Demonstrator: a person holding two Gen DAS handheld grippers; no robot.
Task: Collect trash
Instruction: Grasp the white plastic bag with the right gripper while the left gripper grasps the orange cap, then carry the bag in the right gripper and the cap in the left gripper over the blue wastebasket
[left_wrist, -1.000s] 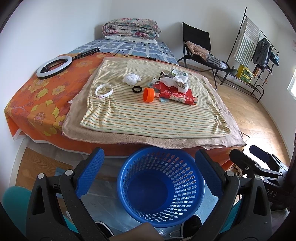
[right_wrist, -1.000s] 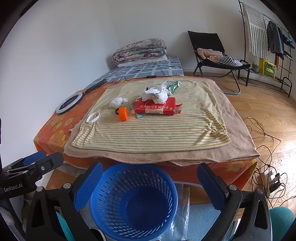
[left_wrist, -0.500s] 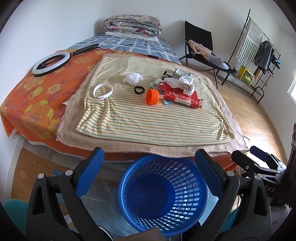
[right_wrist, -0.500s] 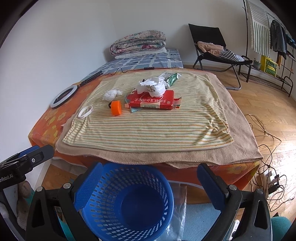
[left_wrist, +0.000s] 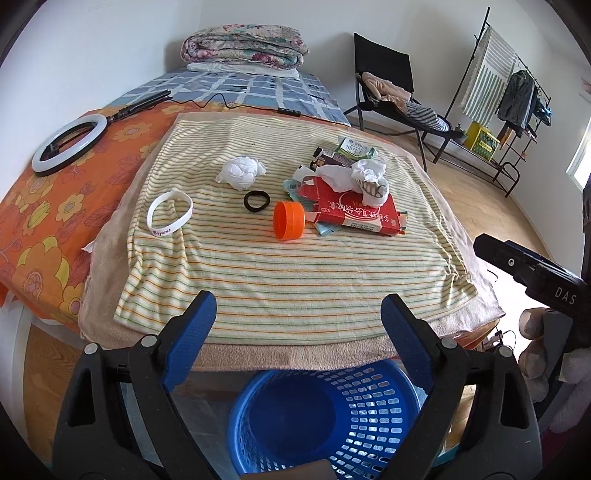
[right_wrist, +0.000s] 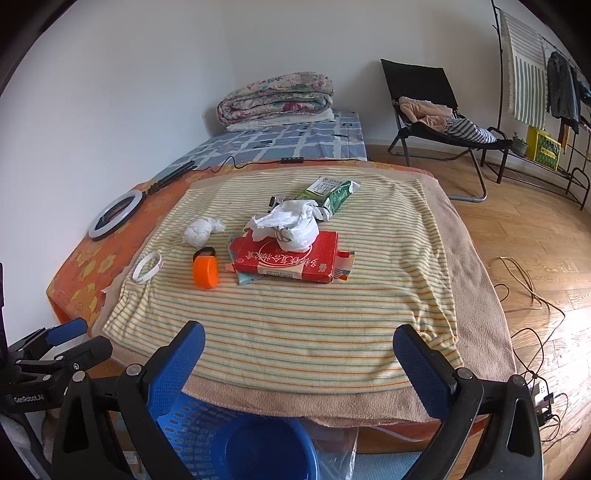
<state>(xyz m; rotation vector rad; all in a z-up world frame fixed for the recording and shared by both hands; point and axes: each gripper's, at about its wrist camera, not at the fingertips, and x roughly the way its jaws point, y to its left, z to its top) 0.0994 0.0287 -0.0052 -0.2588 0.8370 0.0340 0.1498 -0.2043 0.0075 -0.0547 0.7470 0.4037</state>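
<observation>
Trash lies on a striped towel (left_wrist: 288, 273) on the bed: a red carton (left_wrist: 356, 212) (right_wrist: 291, 258) with a crumpled white bag (left_wrist: 354, 177) (right_wrist: 291, 225) on it, a white paper wad (left_wrist: 242, 171) (right_wrist: 201, 230), an orange cap (left_wrist: 289, 220) (right_wrist: 205, 271), a black ring (left_wrist: 256, 201), a white wristband (left_wrist: 170, 212) (right_wrist: 147, 266) and a green carton (right_wrist: 330, 194). A blue basket (left_wrist: 325, 417) (right_wrist: 236, 439) stands on the floor at the bed's near edge. My left gripper (left_wrist: 299, 314) and right gripper (right_wrist: 299, 343) are open and empty, above the towel's near edge.
A ring light (left_wrist: 68, 146) lies on the orange sheet at the left. Folded quilts (left_wrist: 245, 48) sit at the bed's far end. A black chair (right_wrist: 436, 118) and a clothes rack (left_wrist: 506, 96) stand at the right. Cables (right_wrist: 532, 295) lie on the wood floor.
Both grippers have risen and moved forward over the bed's edge. The basket has dropped lower in both views. The trash looks nearer. Both grippers stay open.
</observation>
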